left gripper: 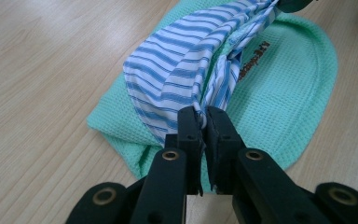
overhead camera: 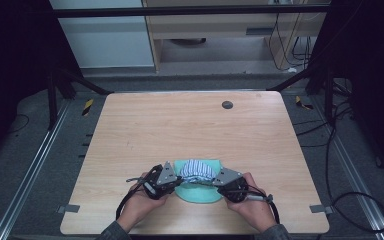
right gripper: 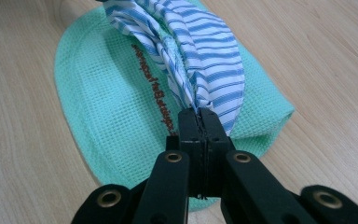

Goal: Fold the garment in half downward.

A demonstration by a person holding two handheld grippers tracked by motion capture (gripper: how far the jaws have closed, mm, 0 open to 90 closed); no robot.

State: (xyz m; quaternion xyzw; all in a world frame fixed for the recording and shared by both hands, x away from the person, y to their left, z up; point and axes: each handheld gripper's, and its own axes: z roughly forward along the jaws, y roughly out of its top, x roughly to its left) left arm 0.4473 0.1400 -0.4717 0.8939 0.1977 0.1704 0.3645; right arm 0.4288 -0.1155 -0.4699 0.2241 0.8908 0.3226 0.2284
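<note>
A mint-green waffle-weave cloth (overhead camera: 197, 194) lies flat near the table's front edge, with small red lettering (right gripper: 156, 95) on it. A blue-and-white striped cloth (overhead camera: 196, 170) is bunched up above it, stretched between the two grippers. My left gripper (left gripper: 204, 119) is shut on one end of the striped cloth (left gripper: 177, 70). My right gripper (right gripper: 198, 116) is shut on the opposite end (right gripper: 205, 60). In the high view the left gripper (overhead camera: 176, 176) and the right gripper (overhead camera: 219, 178) flank the cloth, each held by a hand.
The wooden table (overhead camera: 190, 130) has a small dark round plug (overhead camera: 227, 104) near its far edge. Cables (overhead camera: 350, 200) trail over the floor to the right, and metal rails run along both sides.
</note>
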